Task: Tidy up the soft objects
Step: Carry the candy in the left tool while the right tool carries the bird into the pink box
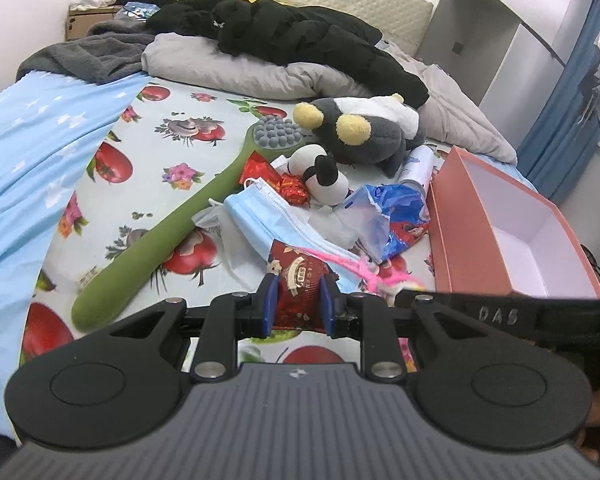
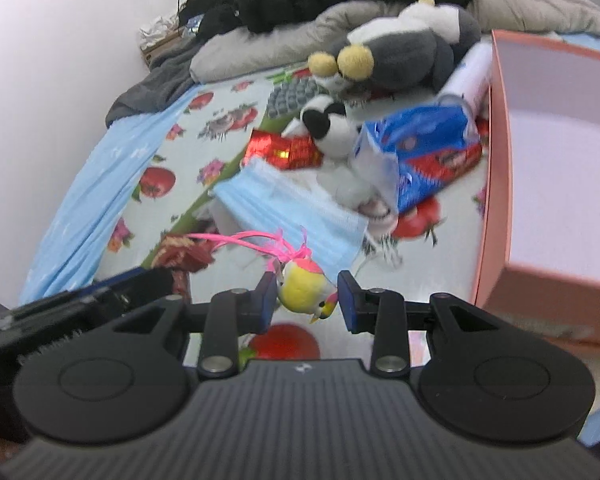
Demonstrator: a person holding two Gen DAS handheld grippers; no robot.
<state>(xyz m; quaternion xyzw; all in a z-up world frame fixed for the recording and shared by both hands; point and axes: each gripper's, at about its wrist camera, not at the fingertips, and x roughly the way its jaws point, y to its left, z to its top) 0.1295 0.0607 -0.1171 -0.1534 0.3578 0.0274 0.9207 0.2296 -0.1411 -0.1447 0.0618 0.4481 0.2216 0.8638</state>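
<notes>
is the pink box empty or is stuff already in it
Empty as far as shown: the pink box shows only bare white floor and walls; its near corner is hidden.

Both cameras ride low behind their tongs, close over the bed (image 1: pixel 172 120), facing its headboard end; both views share the blue mask (image 1: pixel 260 216) and pink box (image 2: pixel 496 184) ahead.

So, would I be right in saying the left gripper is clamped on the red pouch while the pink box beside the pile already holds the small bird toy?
Not quite: the pink box is empty. The right wrist view shows the bird toy between the right gripper's fingers. The left gripper does clamp the red pouch.
</notes>
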